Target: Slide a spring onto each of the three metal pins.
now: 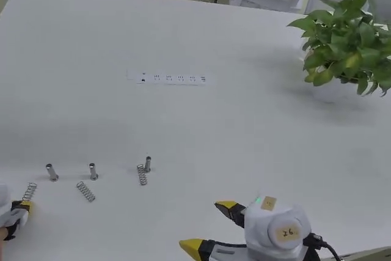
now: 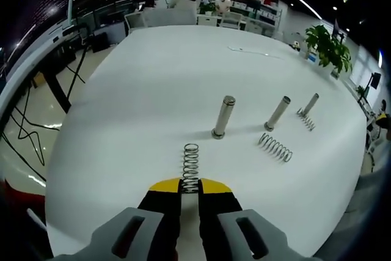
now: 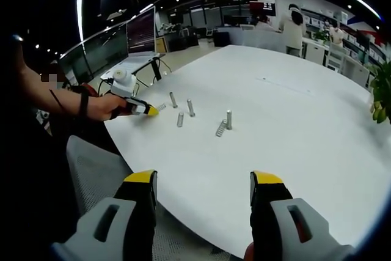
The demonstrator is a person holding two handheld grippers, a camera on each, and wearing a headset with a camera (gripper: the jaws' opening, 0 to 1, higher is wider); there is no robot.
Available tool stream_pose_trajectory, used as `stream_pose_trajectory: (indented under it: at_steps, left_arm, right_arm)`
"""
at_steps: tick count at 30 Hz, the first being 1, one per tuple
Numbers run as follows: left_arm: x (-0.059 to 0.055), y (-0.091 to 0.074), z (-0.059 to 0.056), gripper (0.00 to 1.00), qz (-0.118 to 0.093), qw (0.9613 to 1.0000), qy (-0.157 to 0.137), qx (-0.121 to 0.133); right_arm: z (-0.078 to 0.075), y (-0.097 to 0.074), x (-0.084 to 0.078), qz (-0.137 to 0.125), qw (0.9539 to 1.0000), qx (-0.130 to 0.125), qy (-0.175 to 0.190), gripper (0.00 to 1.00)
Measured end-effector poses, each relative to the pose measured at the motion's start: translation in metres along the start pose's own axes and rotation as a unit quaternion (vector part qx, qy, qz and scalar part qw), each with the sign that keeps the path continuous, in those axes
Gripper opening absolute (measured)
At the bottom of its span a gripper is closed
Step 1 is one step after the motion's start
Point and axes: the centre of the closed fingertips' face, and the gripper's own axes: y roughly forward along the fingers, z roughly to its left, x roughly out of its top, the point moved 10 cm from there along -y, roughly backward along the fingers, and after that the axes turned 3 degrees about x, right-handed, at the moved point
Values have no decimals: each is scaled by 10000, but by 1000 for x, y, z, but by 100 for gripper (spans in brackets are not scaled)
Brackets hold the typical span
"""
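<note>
currently one spring (image 2: 190, 164) is pinched at its end by the left claw (image 2: 190, 185), near the closest pin (image 2: 223, 116) on the desk (image 2: 153, 71). right claw (image 3: 203, 178) is held spread at the desk edge.

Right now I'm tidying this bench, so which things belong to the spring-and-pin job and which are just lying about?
Job: left pin, middle pin, right pin; held spring in the left gripper; loose spring; spring by the right pin.
Lying about: power strip, potted plant.
</note>
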Motion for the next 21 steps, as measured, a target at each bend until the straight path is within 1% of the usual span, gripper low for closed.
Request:
stream_pose_trajectory:
  at_steps: [1,2,5,7,11,14,19,21]
  left_arm:
    - [-2,-2,1,3,3,10000,-81,-17]
    - [-3,-4,0,3,-8,9998,-165,-92]
    - [-9,-14,0,2,-80,9997,-199,-102]
    - [-14,-22,0,2,-152,9994,-284,-156]
    - [-21,-37,-3,2,-233,9993,-214,-216]
    - [-26,-48,-3,2,-298,9991,-216,-223]
    - [-30,-64,-3,2,-433,9982,-325,-247]
    - [-31,-71,-4,2,-479,9981,-309,-252]
  right_arm:
    - [0,1,1,0,10000,22,-24,60]
    - [0,2,2,9,10000,43,-34,60]
    - [1,6,4,9,9999,118,-81,60]
    - [2,10,5,45,9997,192,-128,60]
    - [3,15,8,33,9994,296,-178,60]
    - [4,19,8,47,9991,371,-214,60]
    - [7,23,7,71,9985,484,-260,60]
    - [7,24,7,65,9983,515,-259,60]
